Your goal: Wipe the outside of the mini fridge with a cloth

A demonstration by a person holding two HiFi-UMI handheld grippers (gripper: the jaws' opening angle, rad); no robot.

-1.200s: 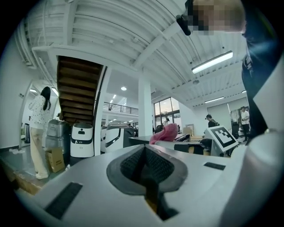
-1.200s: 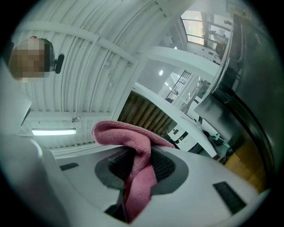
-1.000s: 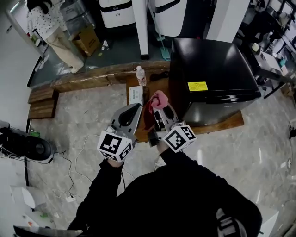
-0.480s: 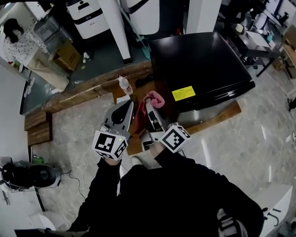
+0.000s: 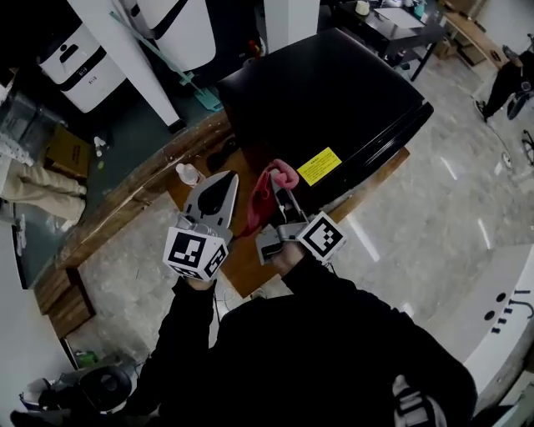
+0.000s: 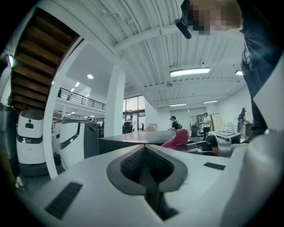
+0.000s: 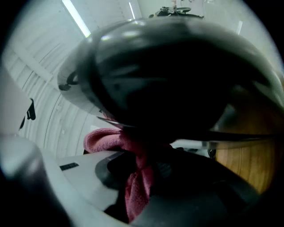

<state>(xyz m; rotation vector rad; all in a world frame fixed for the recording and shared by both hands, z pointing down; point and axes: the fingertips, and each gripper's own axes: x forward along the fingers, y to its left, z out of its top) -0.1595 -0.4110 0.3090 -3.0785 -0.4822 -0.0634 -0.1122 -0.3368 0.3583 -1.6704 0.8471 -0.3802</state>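
Note:
The black mini fridge stands on a low wooden platform, with a yellow sticker near the front edge of its top. My right gripper is shut on a pink cloth, held right at the fridge's front corner. In the right gripper view the pink cloth hangs pinched between the jaws and the dark fridge fills the frame just ahead. My left gripper is shut and holds nothing, a little to the left of the cloth. The left gripper view shows the fridge top and the cloth beyond its closed jaws.
A plastic bottle stands on the platform left of the fridge. White machines and a pillar stand behind. A dark table sits at the back right. A person stands at the far left.
The head view has swung and closed in on the fridge. Both grippers stay side by side, the right one still holding the cloth at the fridge's front corner.

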